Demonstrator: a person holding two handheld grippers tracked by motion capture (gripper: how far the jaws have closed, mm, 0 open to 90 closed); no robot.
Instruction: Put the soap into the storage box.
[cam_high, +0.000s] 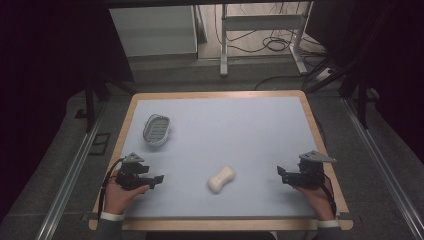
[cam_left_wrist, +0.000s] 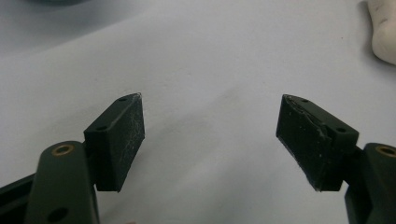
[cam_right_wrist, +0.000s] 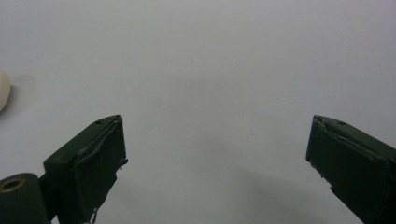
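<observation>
a pale grey-blue counter (cam_high: 240, 130) with a light wooden rim carries two things. a cream-white, peanut-shaped bar with a pinched waist (cam_high: 221, 179) lies on the near half, a little left of centre, tilted so its far end points right. a grey oval dish with a slatted inner tray (cam_high: 156, 129) sits at the far left, well apart from the bar.

the left tool (cam_high: 159, 179) is held in the person's left hand (cam_high: 124, 192) near the counter's near-left corner, pointing right toward the bar – its jaws are spread wide with nothing between them. in the left gripper view the two black pads (cam_left_wrist: 122, 140) stand apart over bare counter, and the bar's end shows at the top right edge.

the right tool (cam_high: 281, 172) is held in the right hand (cam_high: 315, 192) at the near right, pointing left toward the bar – it is also released, jaws wide, gripping nothing. in the right gripper view a sliver of the bar shows at the left edge.

the bar lies between the two tools, touched by neither.
</observation>
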